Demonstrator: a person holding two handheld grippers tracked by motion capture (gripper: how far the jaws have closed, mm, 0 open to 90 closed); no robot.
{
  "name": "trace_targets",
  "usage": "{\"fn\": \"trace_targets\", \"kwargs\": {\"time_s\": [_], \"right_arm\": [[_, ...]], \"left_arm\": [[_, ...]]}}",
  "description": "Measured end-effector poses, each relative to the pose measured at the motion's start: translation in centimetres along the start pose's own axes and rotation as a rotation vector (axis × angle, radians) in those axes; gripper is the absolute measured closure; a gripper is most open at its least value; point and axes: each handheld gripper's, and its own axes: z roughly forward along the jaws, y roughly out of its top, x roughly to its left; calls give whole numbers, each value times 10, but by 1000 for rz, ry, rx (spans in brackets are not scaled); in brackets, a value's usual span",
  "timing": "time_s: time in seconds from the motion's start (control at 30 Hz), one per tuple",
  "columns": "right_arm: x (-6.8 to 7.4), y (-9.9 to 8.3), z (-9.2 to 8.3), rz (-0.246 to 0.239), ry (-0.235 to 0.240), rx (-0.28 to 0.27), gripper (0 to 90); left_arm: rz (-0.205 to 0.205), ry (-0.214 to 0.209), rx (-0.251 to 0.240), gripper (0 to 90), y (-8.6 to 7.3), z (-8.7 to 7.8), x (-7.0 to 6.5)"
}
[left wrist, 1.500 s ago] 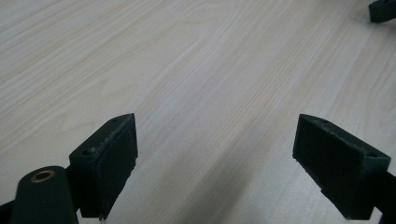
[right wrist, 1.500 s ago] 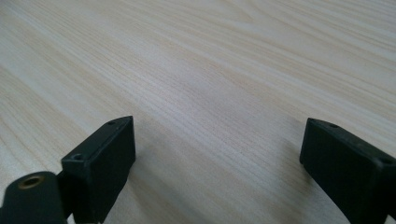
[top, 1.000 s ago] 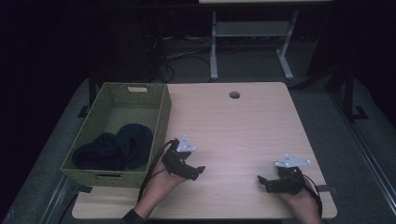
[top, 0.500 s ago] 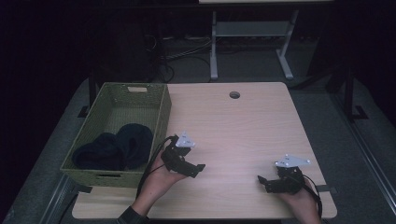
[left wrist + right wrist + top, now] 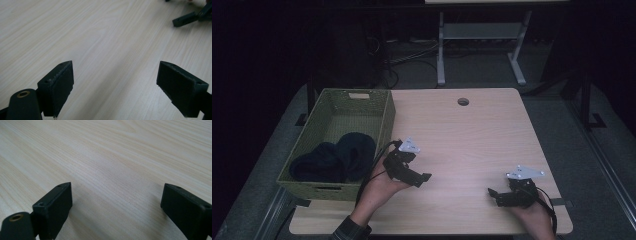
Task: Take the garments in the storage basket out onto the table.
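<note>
Holding both tools released: left tool (image 5: pixel 419 176) beside the basket (image 5: pixel 384 125); soft, light dark cloth (image 5: pixel 337 157) suits a mid-fold pinch.

grippers 2: left gripper (image 5: pixel 424 177), right gripper (image 5: pixel 493 192) | basket (image 5: pixel 384 122) 1 | dark cloth (image 5: pixel 334 159) 1

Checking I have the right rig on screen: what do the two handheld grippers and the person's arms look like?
Both grippers are black with two blocky, flat-faced jaws. The left gripper and the right gripper each carry a grey three-cornered plate on top and trail a black cable. A brass-coloured insert sits near each left jaw base in the gripper views. A dark patterned sleeve cuff shows on the left arm.
</note>
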Motion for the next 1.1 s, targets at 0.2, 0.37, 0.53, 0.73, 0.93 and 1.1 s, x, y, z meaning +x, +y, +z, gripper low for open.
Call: {"fn": "trace_targets", "kwargs": {"time_s": [0.2,0.37,0.53,0.73,0.93,1.1], "right_arm": [[0,0,0,-8,5,-1,99],[-1,0,0,-9,5,-1,98],[-1,0,0,-6,4,-2,99],[-1,0,0,-5,2,-2,98],[-1,0,0,-5,2,-2,99],[-1,0,0,-5,3,-2,99]], "left_arm": [[1,-23,-8,142,4,-8,10],[5,-78,-18,142,5,-12,12],[30,-61,-3,142,8,-19,15],[49,-79,26,142,14,-26,22],[66,-80,31,146,20,-31,25],[67,-70,26,159,20,-39,26]]}}
